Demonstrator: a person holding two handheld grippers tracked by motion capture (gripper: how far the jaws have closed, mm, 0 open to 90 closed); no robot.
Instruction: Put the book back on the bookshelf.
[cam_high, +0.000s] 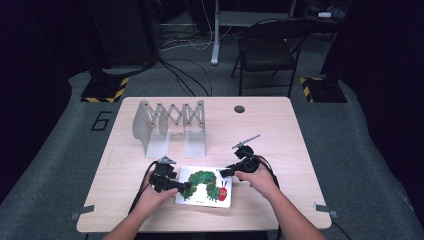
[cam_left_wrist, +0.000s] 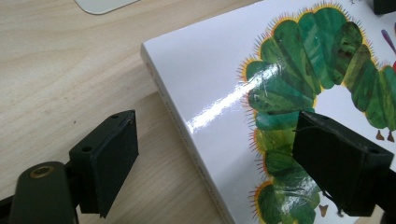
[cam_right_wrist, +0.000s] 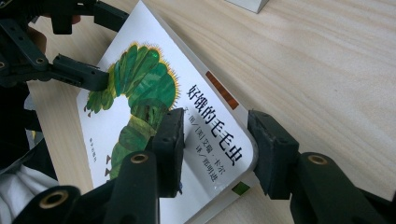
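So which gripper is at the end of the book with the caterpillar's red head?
The right gripper, at the book's far right corner; the left gripper straddles the opposite edge, by the green tail.

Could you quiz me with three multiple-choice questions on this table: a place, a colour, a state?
1. Where does the book lie?
A. in the rack
B. flat on the table, nearer the person than the metal rack
C. on a chair

2. What colour is the caterpillar's body?
A. blue
B. orange
C. green

3. The book is
A. closed
B. open at the middle
C. standing upright

Answers: B, the rack stands beyond it; C, green segments cover the front; A, the whole front cover shows.
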